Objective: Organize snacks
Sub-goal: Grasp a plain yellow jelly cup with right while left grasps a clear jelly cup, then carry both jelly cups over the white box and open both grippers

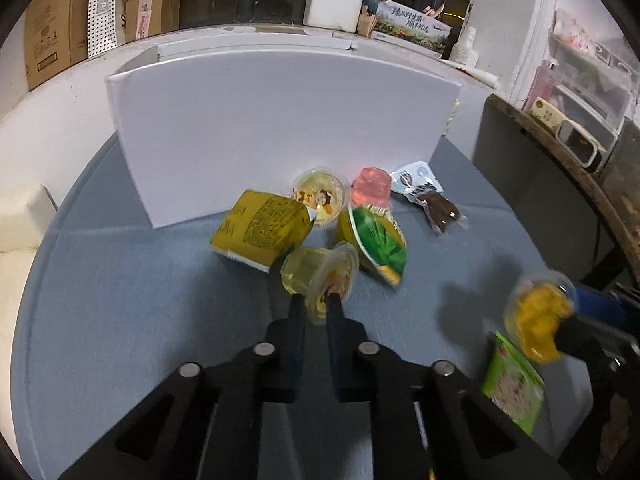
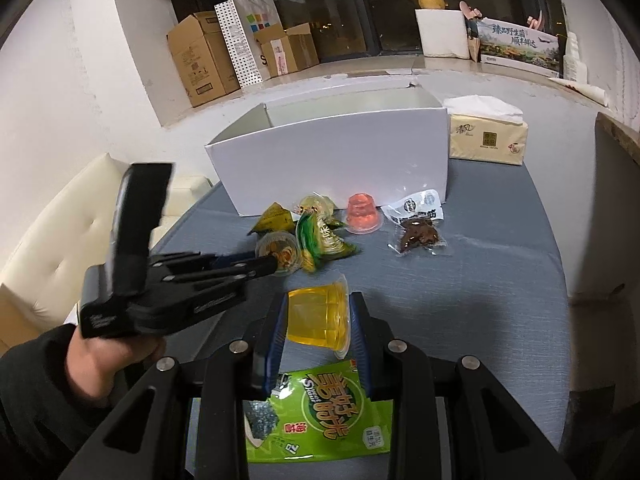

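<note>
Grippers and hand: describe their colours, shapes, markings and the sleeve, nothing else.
The left gripper is a matte black angular frame with silver pivot pins, faint white lettering on its body and a black block on top. The right gripper has the same black linkage and silver pins, with blue finger pads. The bare left hand emerges from a dark sleeve.

Beyond the tongs, a tissue pack (image 2: 488,136) sits on the blue-grey counter (image 2: 500,280) at its far right. Farther off, brown cardboard boxes (image 2: 200,60) and a dotted paper bag (image 2: 240,40) line the window ledge to the left. A white foam box (image 2: 440,32) with a round fruit (image 2: 431,0) on top stands far right. A cream sofa (image 2: 80,224) lies left.
</note>
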A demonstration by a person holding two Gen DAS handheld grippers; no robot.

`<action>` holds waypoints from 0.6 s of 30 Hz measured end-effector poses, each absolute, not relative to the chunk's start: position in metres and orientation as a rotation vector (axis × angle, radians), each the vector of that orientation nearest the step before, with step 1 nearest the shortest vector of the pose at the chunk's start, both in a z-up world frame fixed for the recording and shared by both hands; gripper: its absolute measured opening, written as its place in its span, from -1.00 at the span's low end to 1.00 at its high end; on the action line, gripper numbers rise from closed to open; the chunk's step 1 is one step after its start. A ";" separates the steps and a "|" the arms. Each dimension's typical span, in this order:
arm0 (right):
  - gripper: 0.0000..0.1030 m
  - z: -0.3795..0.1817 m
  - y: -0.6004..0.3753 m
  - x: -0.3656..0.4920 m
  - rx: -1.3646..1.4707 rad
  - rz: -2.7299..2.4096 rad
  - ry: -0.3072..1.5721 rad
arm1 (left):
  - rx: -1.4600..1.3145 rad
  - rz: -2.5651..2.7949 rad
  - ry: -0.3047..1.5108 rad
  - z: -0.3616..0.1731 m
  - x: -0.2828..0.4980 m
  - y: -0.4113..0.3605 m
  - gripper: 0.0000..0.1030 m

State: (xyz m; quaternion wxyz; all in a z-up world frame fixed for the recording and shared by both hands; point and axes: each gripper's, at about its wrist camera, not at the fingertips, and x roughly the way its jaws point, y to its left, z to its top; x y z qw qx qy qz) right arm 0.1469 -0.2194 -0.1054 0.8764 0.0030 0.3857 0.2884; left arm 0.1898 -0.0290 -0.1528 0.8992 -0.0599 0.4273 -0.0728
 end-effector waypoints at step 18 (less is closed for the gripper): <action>-0.36 -0.112 -0.216 0.145 0.019 0.614 0.818 | -0.092 -0.089 0.910 -0.163 0.217 -0.032 0.90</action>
